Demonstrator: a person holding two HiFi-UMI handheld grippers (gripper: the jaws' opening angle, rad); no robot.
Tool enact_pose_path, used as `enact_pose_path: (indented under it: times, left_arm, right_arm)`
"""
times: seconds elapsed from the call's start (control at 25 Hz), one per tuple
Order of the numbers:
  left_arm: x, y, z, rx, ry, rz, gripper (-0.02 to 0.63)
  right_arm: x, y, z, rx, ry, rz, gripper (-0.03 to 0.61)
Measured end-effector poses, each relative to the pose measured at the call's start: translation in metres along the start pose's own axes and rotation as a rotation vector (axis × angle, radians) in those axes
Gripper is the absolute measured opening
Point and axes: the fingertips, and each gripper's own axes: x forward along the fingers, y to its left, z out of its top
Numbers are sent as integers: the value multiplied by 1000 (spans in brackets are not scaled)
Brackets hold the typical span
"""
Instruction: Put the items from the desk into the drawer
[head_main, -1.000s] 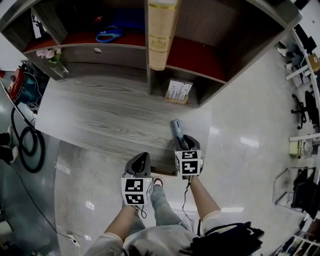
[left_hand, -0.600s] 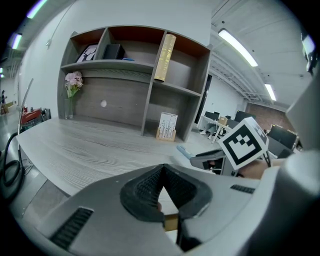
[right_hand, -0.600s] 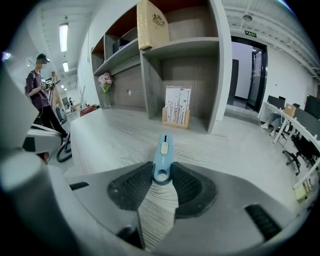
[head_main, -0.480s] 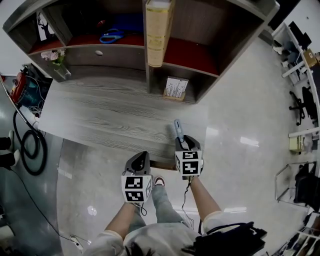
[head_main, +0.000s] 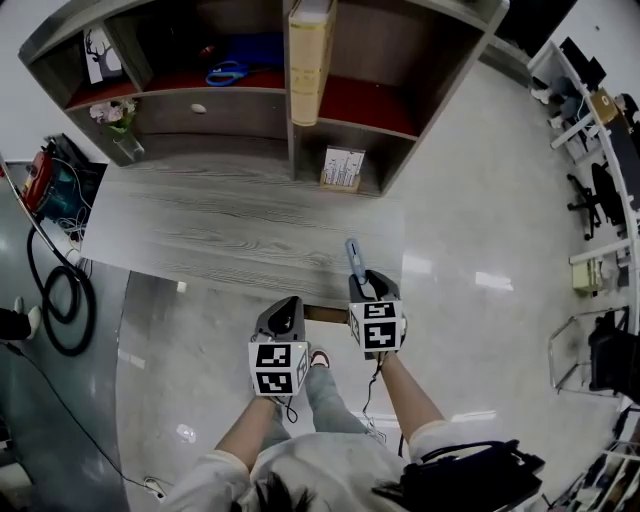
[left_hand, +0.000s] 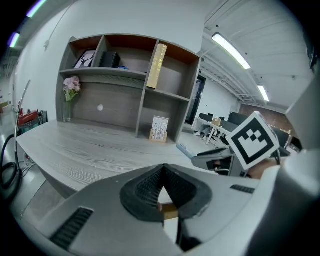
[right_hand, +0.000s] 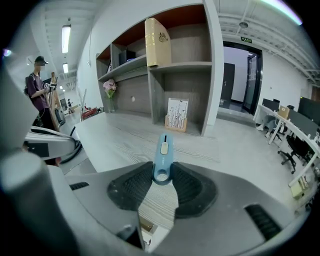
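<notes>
At the near edge of the desk (head_main: 200, 230), the left gripper (head_main: 282, 303) hangs just short of the wood, its jaws pressed together on nothing. Just beside it, the right gripper (head_main: 365, 278) pinches the ring end of a pale blue utility knife (head_main: 354, 257), whose body points out over the desktop. Farther back, the shelf unit's drawer (head_main: 235, 112) is closed, with scissors (head_main: 225, 73) above it and a card stand (head_main: 342, 168) in the lower cubby.

Head view overhead, gripper views share desk (head_main: 200, 220)
</notes>
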Motion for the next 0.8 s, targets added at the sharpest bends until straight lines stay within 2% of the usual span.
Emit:
enact_pose_path:
  times: [0.28,0.56,0.8]
  left_arm:
    - [-22,-8,5,1,-19,-31,-2]
    - [-39,-11,11,-39,-39,-68,-2]
    - [-52,-11,15,-18,-48,-88,-2]
  right_arm:
    - [-34,16,-4,5,-14,-16,120]
    - [-60,37,-6,15,-20,-24,120]
    - [-78,54,-5,24,-34,-31,120]
